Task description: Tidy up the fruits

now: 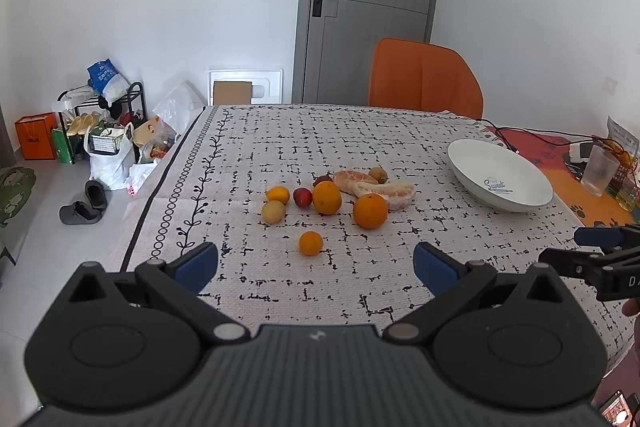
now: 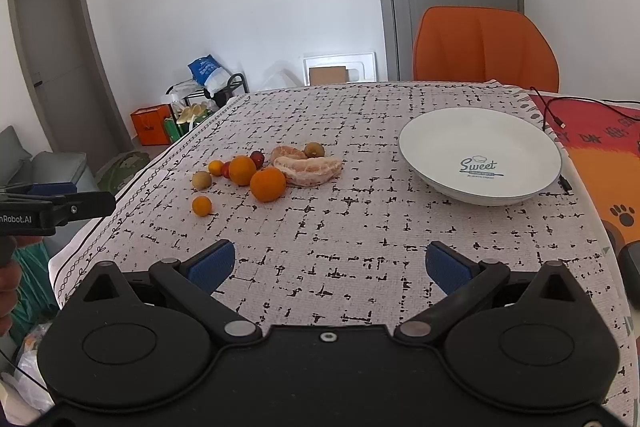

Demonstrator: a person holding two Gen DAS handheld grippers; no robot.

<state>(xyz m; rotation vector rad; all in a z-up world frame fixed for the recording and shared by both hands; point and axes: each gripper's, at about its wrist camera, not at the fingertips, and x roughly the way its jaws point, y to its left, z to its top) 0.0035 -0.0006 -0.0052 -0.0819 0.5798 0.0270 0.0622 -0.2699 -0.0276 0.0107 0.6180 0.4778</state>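
Note:
Several fruits lie in a loose group on the patterned tablecloth: two large oranges (image 1: 370, 211) (image 1: 327, 197), a small orange (image 1: 310, 243) nearest me, peeled pomelo segments (image 1: 384, 191), a red plum (image 1: 303, 197), a yellow-green fruit (image 1: 273, 211). An empty white bowl (image 1: 500, 163) marked "Sweet" stands to their right. It also shows in the right wrist view (image 2: 480, 131), with the fruits (image 2: 268, 184) to its left. My left gripper (image 1: 316, 267) is open and empty, just short of the small orange. My right gripper (image 2: 330, 265) is open and empty over bare cloth.
An orange chair (image 1: 424, 79) stands at the table's far side. A glass (image 1: 599, 169), cables and small items sit at the far right on an orange mat (image 2: 608, 163). Bags, a shoe rack (image 1: 100, 115) and slippers lie on the floor at left.

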